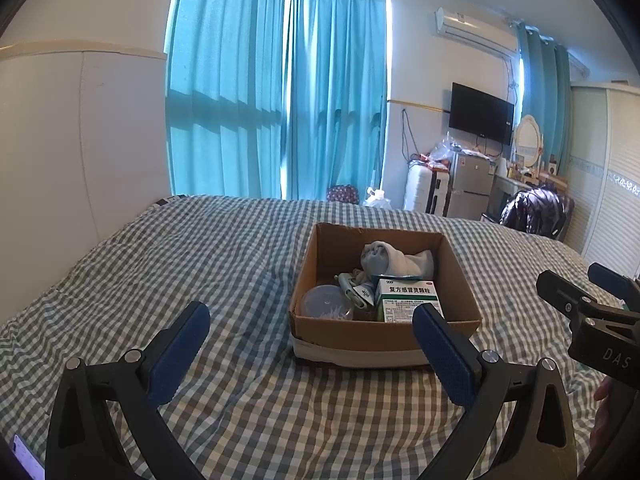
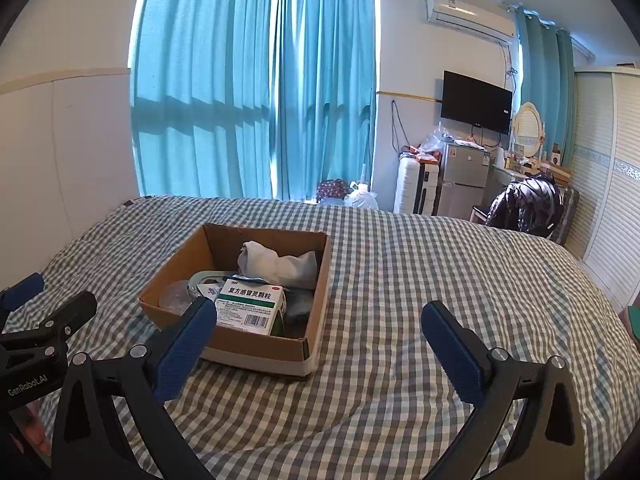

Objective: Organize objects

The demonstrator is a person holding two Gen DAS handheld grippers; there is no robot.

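Observation:
An open cardboard box (image 1: 308, 264) (image 2: 320, 280) stands on the checked bed. Inside lie a green and white medicine carton (image 1: 408, 300) (image 2: 252, 308), a rolled grey and white cloth (image 1: 394, 260) (image 2: 280, 266), a clear plastic lid (image 1: 326, 300) (image 2: 176, 298) and a tape dispenser (image 1: 354, 286) (image 2: 206, 280). My left gripper (image 1: 312, 344) is open and empty, just in front of the box. My right gripper (image 2: 320, 340) is open and empty, to the right front of the box. Each gripper also shows at the edge of the other's view, the right one (image 1: 588, 300) and the left one (image 2: 44, 304).
The checked bedspread (image 1: 180, 260) (image 2: 440, 272) spreads around the box. A white wall panel (image 1: 80, 140) borders the bed's left side. Beyond the far edge are teal curtains (image 1: 280, 100), a small fridge (image 1: 468, 184), a chair with a black jacket (image 2: 528, 204) and a wardrobe (image 2: 608, 200).

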